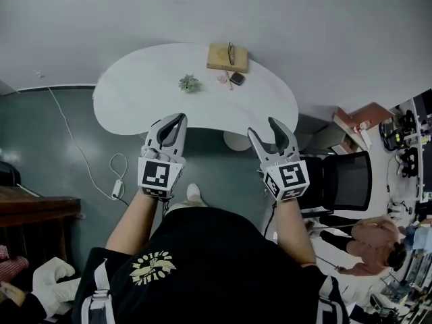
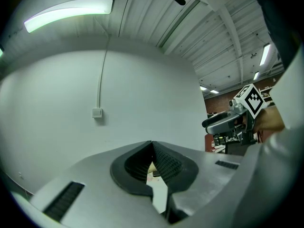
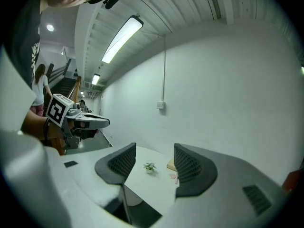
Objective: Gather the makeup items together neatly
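Note:
A white rounded table [image 1: 135, 103] stands ahead of me. At its far side lie a pink makeup item [image 1: 223, 78] and a dark compact [image 1: 237, 79], just in front of a flat wooden box [image 1: 227, 57]. Both grippers hang in the air short of the table's near edge. My left gripper [image 1: 179, 118] is shut with nothing in it; its tips meet in the left gripper view [image 2: 152, 143]. My right gripper [image 1: 264, 127] stands open and empty; between its jaws [image 3: 151, 159] I see the pink item [image 3: 173, 176] and the wooden box [image 3: 170, 165] far off.
A small potted plant [image 1: 189, 83] sits mid-table, also in the right gripper view [image 3: 150, 166]. A black office chair [image 1: 345, 179] stands to the right, a person [image 1: 374, 245] beyond it. A white cable with a power strip [image 1: 117, 186] lies on the floor at left, near dark wooden furniture [image 1: 34, 211].

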`<state>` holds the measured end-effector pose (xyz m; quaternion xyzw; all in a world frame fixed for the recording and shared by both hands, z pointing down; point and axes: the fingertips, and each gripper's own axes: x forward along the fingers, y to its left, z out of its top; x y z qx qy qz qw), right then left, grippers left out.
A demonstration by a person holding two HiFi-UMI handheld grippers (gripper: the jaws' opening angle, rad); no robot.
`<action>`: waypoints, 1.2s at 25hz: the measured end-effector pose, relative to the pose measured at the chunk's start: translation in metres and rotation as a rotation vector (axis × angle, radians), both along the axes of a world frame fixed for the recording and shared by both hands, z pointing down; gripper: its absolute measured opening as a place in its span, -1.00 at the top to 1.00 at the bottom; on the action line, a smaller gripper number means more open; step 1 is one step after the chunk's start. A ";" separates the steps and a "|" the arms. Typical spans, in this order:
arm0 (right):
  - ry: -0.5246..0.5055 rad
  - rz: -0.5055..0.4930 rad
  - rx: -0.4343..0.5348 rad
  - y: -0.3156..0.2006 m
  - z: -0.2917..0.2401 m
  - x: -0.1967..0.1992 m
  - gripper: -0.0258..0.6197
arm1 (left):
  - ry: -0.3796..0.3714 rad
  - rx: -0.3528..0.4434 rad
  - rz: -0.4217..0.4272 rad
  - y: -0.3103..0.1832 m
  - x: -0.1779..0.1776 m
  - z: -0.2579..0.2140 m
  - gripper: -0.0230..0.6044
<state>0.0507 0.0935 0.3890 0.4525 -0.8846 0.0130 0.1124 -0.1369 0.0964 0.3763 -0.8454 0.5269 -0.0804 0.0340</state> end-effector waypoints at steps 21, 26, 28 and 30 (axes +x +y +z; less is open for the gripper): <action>0.024 0.010 0.018 -0.085 -0.006 -0.060 0.16 | 0.019 0.024 0.061 -0.087 -0.039 -0.004 0.85; 0.027 0.034 0.027 -0.091 -0.012 -0.065 0.16 | 0.020 0.035 0.098 -0.099 -0.040 -0.007 0.85; 0.032 0.041 0.027 -0.088 -0.011 -0.064 0.16 | 0.025 0.034 0.109 -0.100 -0.038 -0.007 0.85; 0.035 0.050 0.025 -0.085 -0.010 -0.060 0.16 | 0.028 0.031 0.124 -0.100 -0.034 -0.007 0.85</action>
